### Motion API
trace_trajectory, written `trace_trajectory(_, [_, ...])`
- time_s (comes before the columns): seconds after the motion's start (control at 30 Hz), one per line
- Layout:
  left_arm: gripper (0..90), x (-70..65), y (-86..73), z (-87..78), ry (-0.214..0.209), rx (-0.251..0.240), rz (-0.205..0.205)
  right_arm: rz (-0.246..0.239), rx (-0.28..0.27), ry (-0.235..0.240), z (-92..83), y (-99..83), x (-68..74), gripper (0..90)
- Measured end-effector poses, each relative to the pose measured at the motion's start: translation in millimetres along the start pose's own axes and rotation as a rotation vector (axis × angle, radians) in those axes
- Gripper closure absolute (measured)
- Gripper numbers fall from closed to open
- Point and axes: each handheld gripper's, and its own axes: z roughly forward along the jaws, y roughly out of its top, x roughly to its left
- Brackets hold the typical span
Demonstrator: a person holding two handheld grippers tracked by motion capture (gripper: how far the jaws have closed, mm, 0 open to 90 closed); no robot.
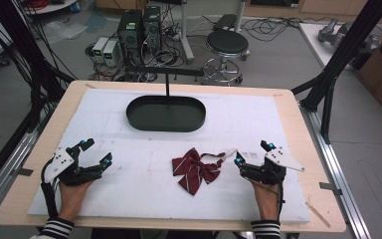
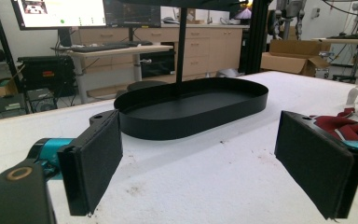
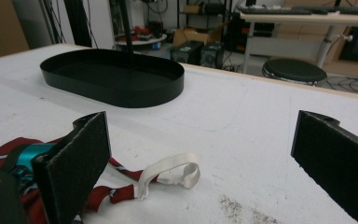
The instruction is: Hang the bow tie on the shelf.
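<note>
One bow tie [image 1: 197,170], dark red with white stripes and a white strap [image 3: 170,173], lies untouched on the white mat [image 1: 129,194], near the table's front, well apart from the tray. One black oval tray [image 1: 166,113], nothing in it. Two grippers: left gripper [image 1: 96,152] and right gripper [image 1: 251,153], both jaws spread wide, holding nothing. Judged stage: start; no handling done yet.

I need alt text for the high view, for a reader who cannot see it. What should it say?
A dark red striped bow tie lies on a white-covered table, between two open hand-held grippers: the left gripper and the right gripper, which is nearer the bow. An empty black oval tray stands behind it.
</note>
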Motion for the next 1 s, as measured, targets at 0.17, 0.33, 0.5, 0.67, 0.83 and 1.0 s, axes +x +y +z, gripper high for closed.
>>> trace_trajectory(0.17, [15.4, 0.0, 0.0, 0.0, 0.001, 0.0, 0.0, -0.01, 0.066, -0.008, 10.9, 13.0, 1.6, 3.6])
trace_trajectory(0.33, [15.4, -0.4, -0.1, 0.1, 0.002, -0.001, 0.0, -0.015, 0.123, -0.012, 20.4, 23.0, 4.3, 3.7])
trace_trajectory(0.5, [15.4, -1.0, 0.0, 0.1, 0.004, -0.001, 0.006, -0.036, 0.21, -0.023, 33.7, 33.5, 7.7, 3.6])
trace_trajectory(0.67, [15.4, -0.9, -0.1, 0.0, 0.004, -0.001, 0.005, -0.05, 0.259, -0.04, 45.2, 40.0, 10.8, 3.7])
trace_trajectory(0.83, [15.4, -0.9, 0.0, 0.1, 0.005, -0.001, 0.006, -0.042, 0.336, -0.055, 55.0, 38.8, 9.6, 3.8])
trace_trajectory(1.0, [15.6, -1.3, 0.0, 0.1, 0.008, 0.001, 0.011, -0.033, 0.387, -0.074, 63.4, 38.8, 8.9, 4.0])
